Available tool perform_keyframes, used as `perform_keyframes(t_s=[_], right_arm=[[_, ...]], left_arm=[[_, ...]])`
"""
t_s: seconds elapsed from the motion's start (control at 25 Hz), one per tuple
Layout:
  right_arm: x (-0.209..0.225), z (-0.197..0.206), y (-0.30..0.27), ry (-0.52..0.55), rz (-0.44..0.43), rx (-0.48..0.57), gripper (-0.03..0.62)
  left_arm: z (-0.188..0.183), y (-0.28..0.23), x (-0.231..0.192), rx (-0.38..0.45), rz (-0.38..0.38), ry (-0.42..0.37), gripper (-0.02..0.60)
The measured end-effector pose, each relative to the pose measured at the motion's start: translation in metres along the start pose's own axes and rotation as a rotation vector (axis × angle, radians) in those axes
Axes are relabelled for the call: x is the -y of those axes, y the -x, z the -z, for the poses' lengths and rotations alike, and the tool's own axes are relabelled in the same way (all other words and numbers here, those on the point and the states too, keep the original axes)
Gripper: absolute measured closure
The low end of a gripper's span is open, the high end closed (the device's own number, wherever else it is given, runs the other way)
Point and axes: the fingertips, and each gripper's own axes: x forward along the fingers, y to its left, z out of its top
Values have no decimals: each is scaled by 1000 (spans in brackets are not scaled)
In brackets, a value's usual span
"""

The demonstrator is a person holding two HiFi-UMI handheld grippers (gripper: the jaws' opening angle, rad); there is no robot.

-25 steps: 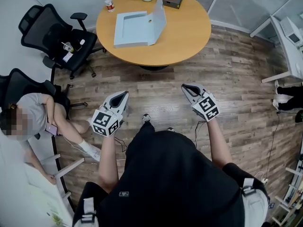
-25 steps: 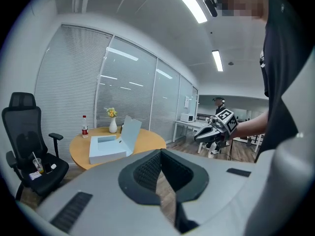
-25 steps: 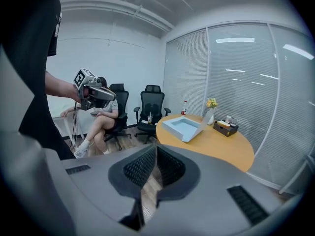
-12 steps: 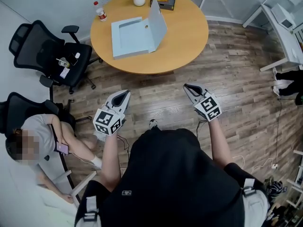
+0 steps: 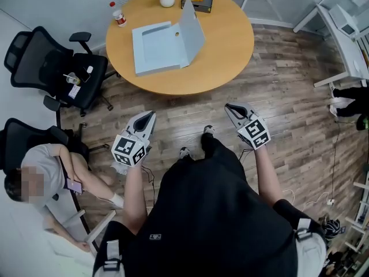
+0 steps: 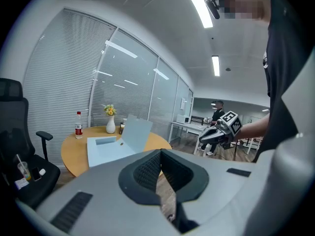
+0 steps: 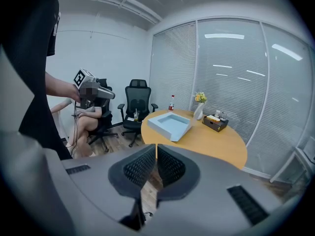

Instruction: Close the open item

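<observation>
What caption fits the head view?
Left gripper and right gripper, both shut, face the open blue box on the round table.

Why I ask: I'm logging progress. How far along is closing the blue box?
Done: nothing; the blue box on the round table has its lid standing up. In hand: nothing; left claw and right claw are shut, empty, short of the table. Left: fold the lid down.

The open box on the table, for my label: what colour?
The box is light blue, clearest in the head view.

A round table [image 5: 230, 51] and black chairs [image 5: 55, 62] stand on plank floor [image 5: 288, 111].
</observation>
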Motion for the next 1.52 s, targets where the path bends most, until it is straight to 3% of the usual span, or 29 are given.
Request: perform_keyframes(t_s=[0.52,0.96,1.28,1.52], right_arm=[[105,-33,-72,89,-141,36,586],[180,-38,-106,92,-210,70,586],[208,-49,-123,82,-197,74,586],[217,-59,-144,61,-145,57,586]], left_arm=[[-29,-47,-39,28,-217,57,575],[-43,-86,-42,49,-354,91,575],[-43,-102,-60,56,-370,117,575],[-52,-109,-99,58,-327,111,575]])
